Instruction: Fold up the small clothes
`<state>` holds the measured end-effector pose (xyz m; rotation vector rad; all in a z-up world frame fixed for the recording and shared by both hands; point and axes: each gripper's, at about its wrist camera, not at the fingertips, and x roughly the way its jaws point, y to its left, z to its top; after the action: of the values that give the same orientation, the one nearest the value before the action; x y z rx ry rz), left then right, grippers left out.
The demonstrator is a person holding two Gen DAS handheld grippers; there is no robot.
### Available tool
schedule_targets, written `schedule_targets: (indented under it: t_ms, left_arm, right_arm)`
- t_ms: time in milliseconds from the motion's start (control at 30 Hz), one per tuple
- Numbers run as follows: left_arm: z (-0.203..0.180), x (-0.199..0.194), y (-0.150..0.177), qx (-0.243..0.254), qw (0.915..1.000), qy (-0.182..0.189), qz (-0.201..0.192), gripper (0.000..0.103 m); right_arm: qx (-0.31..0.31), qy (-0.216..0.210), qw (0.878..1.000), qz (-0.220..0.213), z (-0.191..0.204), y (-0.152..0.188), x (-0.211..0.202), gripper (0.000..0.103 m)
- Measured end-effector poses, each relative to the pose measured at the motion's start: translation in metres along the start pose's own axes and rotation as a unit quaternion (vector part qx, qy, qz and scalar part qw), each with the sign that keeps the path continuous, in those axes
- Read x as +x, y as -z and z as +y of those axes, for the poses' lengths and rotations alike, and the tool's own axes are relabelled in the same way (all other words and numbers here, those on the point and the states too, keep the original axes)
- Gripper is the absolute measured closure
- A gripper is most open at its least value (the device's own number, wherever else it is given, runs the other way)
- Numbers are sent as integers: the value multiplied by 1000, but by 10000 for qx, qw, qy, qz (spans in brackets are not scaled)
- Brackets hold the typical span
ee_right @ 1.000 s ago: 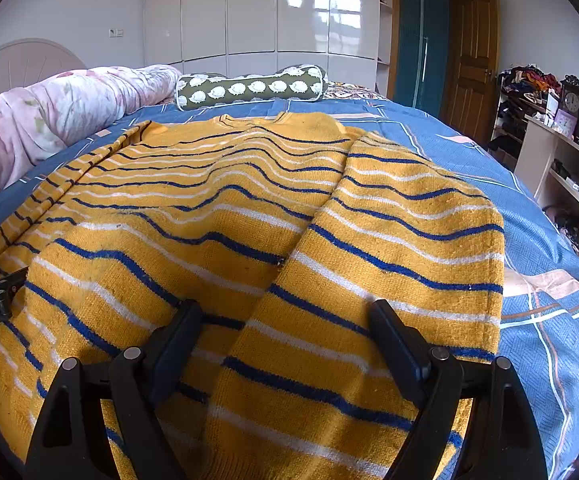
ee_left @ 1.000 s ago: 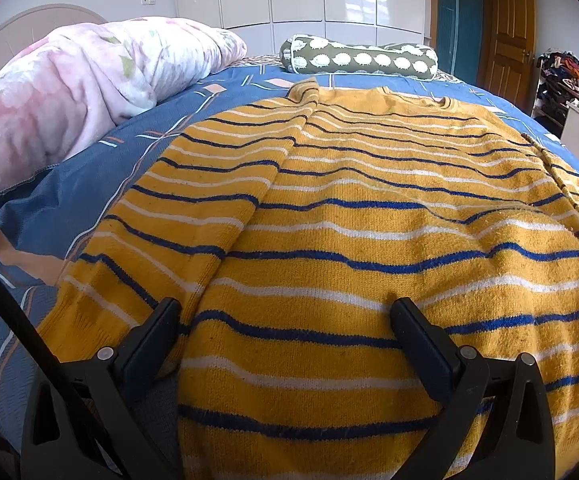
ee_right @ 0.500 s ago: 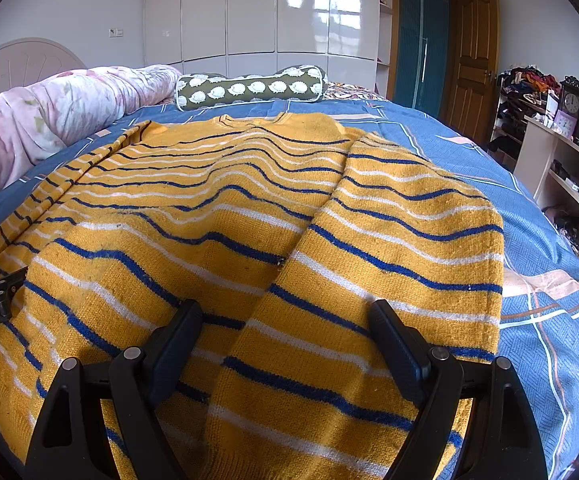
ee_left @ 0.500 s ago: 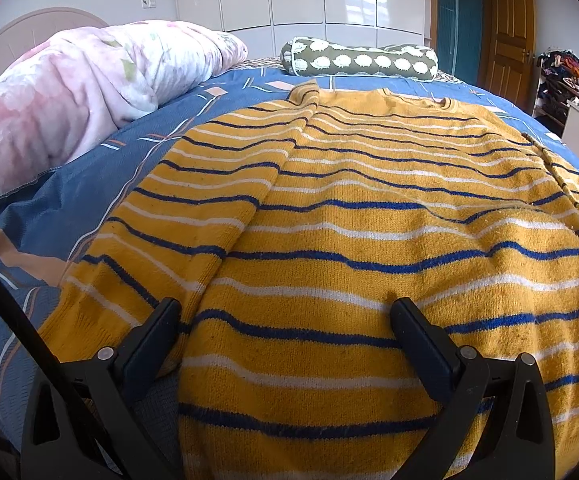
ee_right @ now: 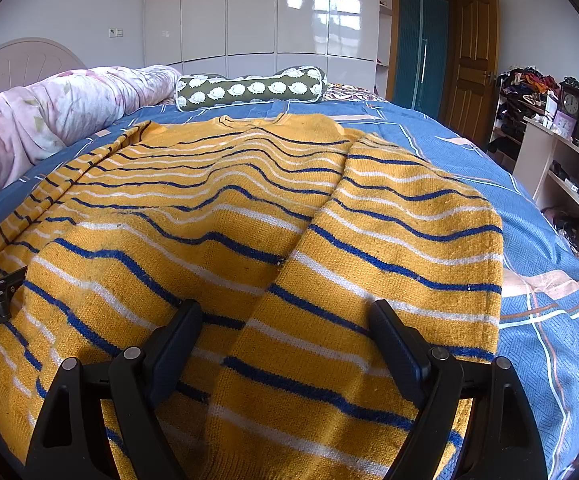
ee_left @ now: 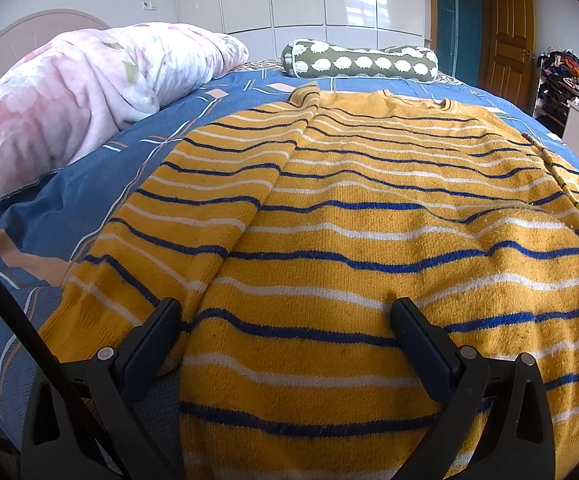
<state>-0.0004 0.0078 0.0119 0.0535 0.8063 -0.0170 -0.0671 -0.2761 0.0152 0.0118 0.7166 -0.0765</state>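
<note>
Blue patterned bed – yellow striped sweater spread flat on it, sleeves lying beside the body. Left gripper and right gripper both spread wide above the hem – nothing gripped.

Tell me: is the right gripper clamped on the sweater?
No. The right gripper stands wide open above the yellow striped sweater, pinching nothing.
</note>
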Motion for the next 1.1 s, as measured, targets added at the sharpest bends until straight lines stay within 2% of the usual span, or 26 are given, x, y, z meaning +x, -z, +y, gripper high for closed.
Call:
schedule_targets:
  t_ms: [333,500,700,867,900,1033,1100]
  left_arm:
    - [-1,0,1,-13,10000,16,31,0]
    - [3,3,-3,-61,9994,140,298,0]
    - [2,6,-4,-168,9992,139,327,0]
    - [0,3,-6,-145,9986,163,477,1]
    - [2,-1,-5,-190,9983,217,499,4]
    - [3,-25,1,-326,9967,394,630,7]
    - [7,-42,6,-456,9962,539,516,7]
  right_arm:
    - [-29,63,10000,26,2,0,-1,15]
    - [31,-64,9992,387,0,-7,10,12]
    - [-83,-18,9958,908,1,-13,12,9]
    - [-18,-221,9976,658,-1,-8,8,8]
    - [11,-254,9976,642,-2,-7,7,8]
    - [61,-305,9980,555,-3,-6,4,8]
    - [45,-311,9979,574,-6,-8,-1,12]
